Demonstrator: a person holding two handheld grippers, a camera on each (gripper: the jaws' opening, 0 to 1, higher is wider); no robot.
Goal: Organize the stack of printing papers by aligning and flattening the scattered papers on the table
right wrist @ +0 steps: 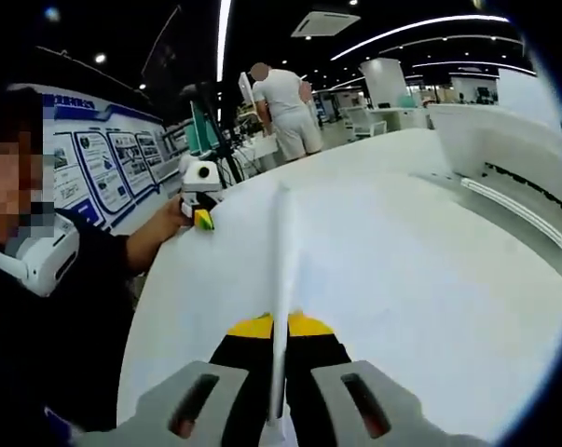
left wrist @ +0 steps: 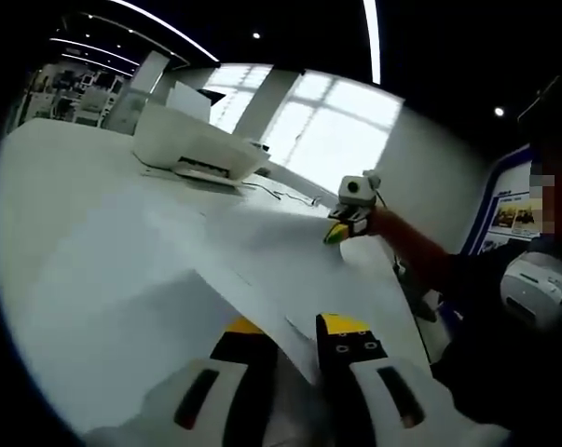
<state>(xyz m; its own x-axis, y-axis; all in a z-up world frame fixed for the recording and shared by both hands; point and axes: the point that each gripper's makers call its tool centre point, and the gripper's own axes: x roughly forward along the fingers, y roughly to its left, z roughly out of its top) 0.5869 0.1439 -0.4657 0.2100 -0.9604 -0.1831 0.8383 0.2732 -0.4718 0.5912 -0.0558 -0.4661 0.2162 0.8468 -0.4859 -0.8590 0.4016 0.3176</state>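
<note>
both grippers, left gripper (left wrist: 297, 337) and right gripper (right wrist: 281, 328), look the same: grey-white bodies, black jaws, yellow tips. The person's sleeve (right wrist: 85, 279) behind them is dark.

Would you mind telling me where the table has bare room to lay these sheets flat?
The widest bare table lies between the left gripper and the printer. In the right gripper view, open tabletop also runs between the held paper and the printer. The stretch between the two grippers is crowded by the lifted paper.
</note>
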